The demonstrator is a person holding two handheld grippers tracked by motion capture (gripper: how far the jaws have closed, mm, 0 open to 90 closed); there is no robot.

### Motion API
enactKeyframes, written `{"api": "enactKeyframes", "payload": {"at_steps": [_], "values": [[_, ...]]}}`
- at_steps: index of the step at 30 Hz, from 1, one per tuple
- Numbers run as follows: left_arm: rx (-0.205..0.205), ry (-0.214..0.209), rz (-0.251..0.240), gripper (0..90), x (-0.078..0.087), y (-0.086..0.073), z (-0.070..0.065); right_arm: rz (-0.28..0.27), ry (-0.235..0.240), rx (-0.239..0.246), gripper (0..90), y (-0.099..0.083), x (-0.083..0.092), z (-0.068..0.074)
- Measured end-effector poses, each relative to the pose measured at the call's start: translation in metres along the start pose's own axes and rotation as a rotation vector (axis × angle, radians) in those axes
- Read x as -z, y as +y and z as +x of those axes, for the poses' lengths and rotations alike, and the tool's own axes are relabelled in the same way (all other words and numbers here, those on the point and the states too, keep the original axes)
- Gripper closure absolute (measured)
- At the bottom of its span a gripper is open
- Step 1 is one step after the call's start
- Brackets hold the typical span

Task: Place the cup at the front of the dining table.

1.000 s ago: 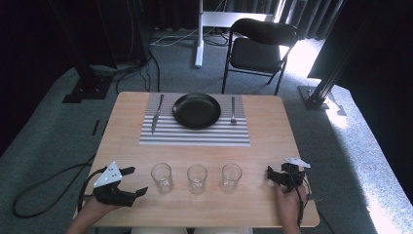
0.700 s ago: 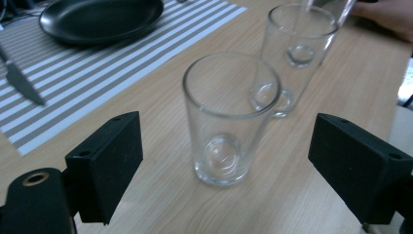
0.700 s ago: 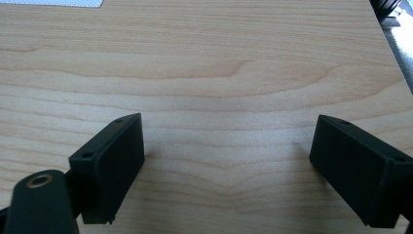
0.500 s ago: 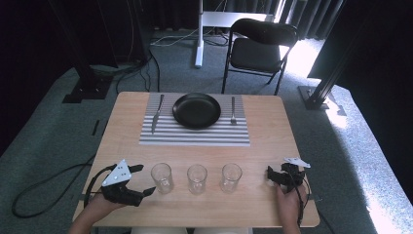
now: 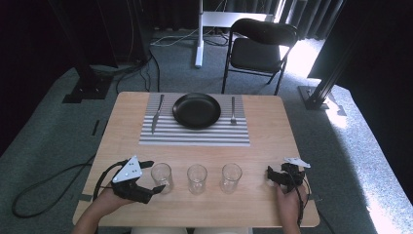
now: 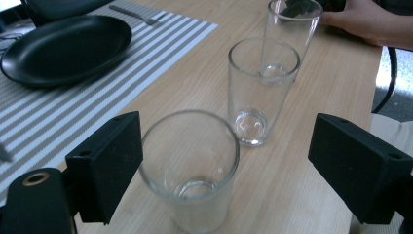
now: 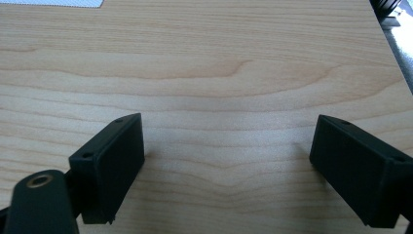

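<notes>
The left gripper (image 5: 148, 176) sits at the near-left part of the wooden table (image 5: 263, 141), its jaws spread and standing either side of the nearest drinking glass (image 5: 161, 177), the leftmost of three in a row along the near edge. In the left gripper view that nearest glass (image 6: 191, 168) stands upright between the two black jaws; the left jaw's pad is just beside the glass wall, poss. touching it, can't tell for sure, while the right jaw is well apart from it w/ bare wood between, so no pinch on it. The glass is empty and clear. Beyond it in the same view stands the middle glass (image 6: 259, 92), also upright and empty, and behind that the far glass (image 6: 290, 34), w/ the person's other hand (image 6: 363, 22) near it at the table edge. In the high view the middle glass (image 5: 197, 178) and the far glass (image 5: 230, 177) stand apart from each other, evenly spaced. The right gripper (image 5: 277, 176) rests at the near-right of the table, right of the row and clear of the far glass; in the right gripper view its jaws are spread wide over bare wood w/ nothing between them. Further back lies a striped placemat (image 5: 195, 135) carrying a black plate (image 5: 197, 110), w/ a knife (image 5: 157, 114) to its left and a fork (image 5: 233, 110) to its right, both on the mat. A black folding chair (image 5: 258, 44) stands beyond the table.
</notes>
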State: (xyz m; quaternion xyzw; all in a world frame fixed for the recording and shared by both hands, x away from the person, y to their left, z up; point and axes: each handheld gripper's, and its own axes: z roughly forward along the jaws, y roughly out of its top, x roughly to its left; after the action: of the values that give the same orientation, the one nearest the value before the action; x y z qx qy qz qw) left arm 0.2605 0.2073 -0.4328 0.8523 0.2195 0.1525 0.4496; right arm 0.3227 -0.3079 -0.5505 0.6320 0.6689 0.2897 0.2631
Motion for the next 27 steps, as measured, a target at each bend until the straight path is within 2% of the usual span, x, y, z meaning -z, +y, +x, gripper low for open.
{"api": "enactKeyframes", "payload": {"at_steps": [4,8,12,17,22,26,27], "values": [[-0.026,0.003,0.018,13.1,-0.008,0.009,-0.003,0.000,0.000,-0.001,12.0,0.000,0.000,0.000],[-0.039,-0.020,0.029,14.3,-0.015,0.016,-0.006,0.000,0.000,0.000,12.0,0.000,0.000,0.000],[-0.034,-0.019,0.030,14.5,-0.020,0.019,-0.006,0.000,0.000,0.000,12.0,0.000,0.000,0.000],[-0.014,-0.051,0.022,14.4,-0.023,0.023,-0.005,0.000,0.000,-0.001,12.0,0.000,0.000,0.000],[-0.041,-0.066,0.037,14.4,-0.033,0.030,-0.011,0.000,0.000,0.000,12.0,0.000,0.000,0.000],[-0.048,-0.064,0.048,14.4,-0.039,0.035,-0.014,0.000,0.000,-0.001,12.0,0.000,0.000,0.000],[-0.043,-0.075,0.046,14.4,-0.041,0.037,-0.014,0.000,0.000,0.000,12.0,0.000,0.000,0.000]]}}
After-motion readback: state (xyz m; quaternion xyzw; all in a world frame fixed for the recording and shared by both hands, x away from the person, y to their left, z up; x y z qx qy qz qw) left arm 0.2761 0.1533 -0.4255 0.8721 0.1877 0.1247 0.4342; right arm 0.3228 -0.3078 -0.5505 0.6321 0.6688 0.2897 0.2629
